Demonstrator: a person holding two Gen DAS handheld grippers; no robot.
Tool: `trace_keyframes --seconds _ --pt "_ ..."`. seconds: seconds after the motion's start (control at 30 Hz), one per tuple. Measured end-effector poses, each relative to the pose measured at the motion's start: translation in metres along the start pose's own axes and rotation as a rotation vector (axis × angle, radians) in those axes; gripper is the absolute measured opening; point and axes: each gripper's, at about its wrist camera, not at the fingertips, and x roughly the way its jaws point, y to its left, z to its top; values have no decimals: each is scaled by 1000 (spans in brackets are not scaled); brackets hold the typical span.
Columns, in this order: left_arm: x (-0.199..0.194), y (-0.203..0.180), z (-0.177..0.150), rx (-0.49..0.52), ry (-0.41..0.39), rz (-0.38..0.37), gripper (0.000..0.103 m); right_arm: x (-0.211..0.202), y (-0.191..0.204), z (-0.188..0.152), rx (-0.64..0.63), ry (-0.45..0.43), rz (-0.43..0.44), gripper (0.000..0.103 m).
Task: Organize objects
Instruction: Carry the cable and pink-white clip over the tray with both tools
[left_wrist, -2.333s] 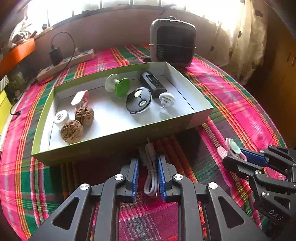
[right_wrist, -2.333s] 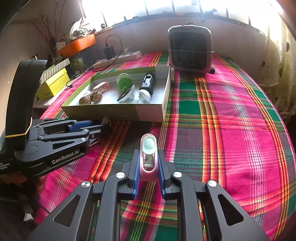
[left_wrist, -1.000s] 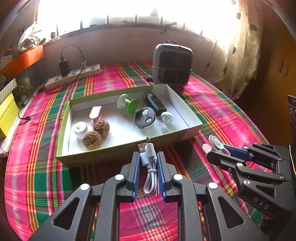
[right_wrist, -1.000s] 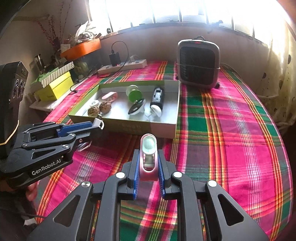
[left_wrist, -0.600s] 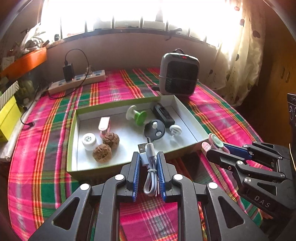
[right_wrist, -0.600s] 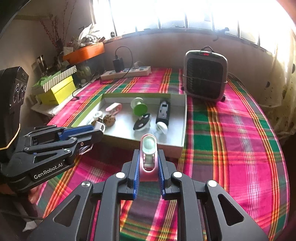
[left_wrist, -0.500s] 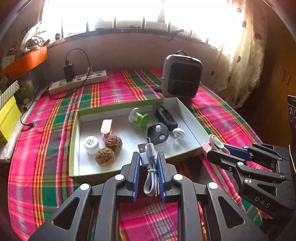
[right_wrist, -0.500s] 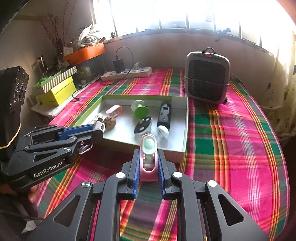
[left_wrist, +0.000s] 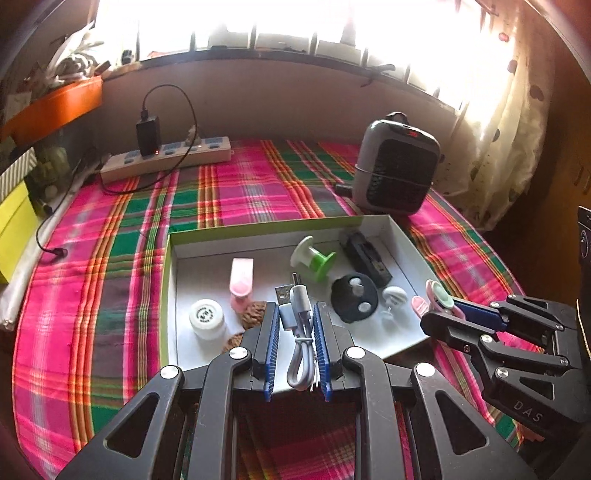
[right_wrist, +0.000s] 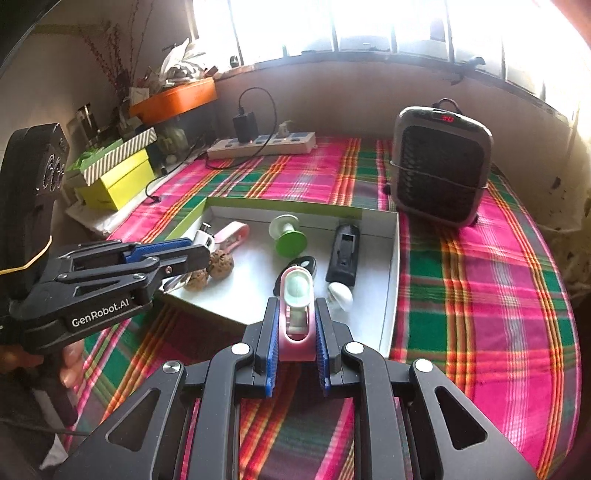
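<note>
A shallow white box with a green rim (left_wrist: 258, 226) (right_wrist: 280, 204) lies on the plaid tablecloth. In it are a pink clip (left_wrist: 242, 280), two walnuts (right_wrist: 221, 263), a small white jar (left_wrist: 206, 320), a green-and-white spool (left_wrist: 314, 258), a black round piece (left_wrist: 354, 297), a black rectangular device (right_wrist: 343, 254) and a white knob (left_wrist: 393, 297). My left gripper (left_wrist: 295, 323) is shut on a folded white USB cable (left_wrist: 297, 314) over the box's near edge. My right gripper (right_wrist: 295, 314) is shut on a pink clip with a mint-green pad (right_wrist: 295, 295), also over the near edge.
A grey heater (left_wrist: 397, 166) (right_wrist: 441, 166) stands behind the box's right corner. A power strip (left_wrist: 166, 158) with a black charger lies at the back left. Yellow boxes (right_wrist: 118, 181) and an orange tray (right_wrist: 173, 98) crowd the left. A hand (right_wrist: 72, 363) holds the left gripper.
Both grippers have moved toward the box with their loads still held. The box now lies under the fingertips instead of ahead of them.
</note>
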Motion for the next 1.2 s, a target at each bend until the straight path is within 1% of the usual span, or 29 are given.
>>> trace_keyframes --seconds 0.13,0.27,0.43,0.57,0.67,0.87,1.0,1.2 --pt "10 4 4 -13 22 -12 17 10 -2 5 2 23 3 18" --pt "19 5 6 -8 32 -12 17 18 -6 9 5 36 -17 18" --pt "28 7 8 -14 42 -16 17 23 -17 19 29 32 -41 18" --pt "36 8 9 -17 57 -11 17 27 -28 27 59 31 -75 18" --pt "38 6 9 -10 53 -7 17 33 -34 31 76 39 -109 18" --pt "42 7 10 -11 52 -1 17 45 -43 39 100 56 -150 19" --pt "44 8 11 -10 54 4 17 52 -44 42 115 63 -130 19" --pt "50 8 13 -4 52 16 17 60 -31 52 80 56 -78 19"
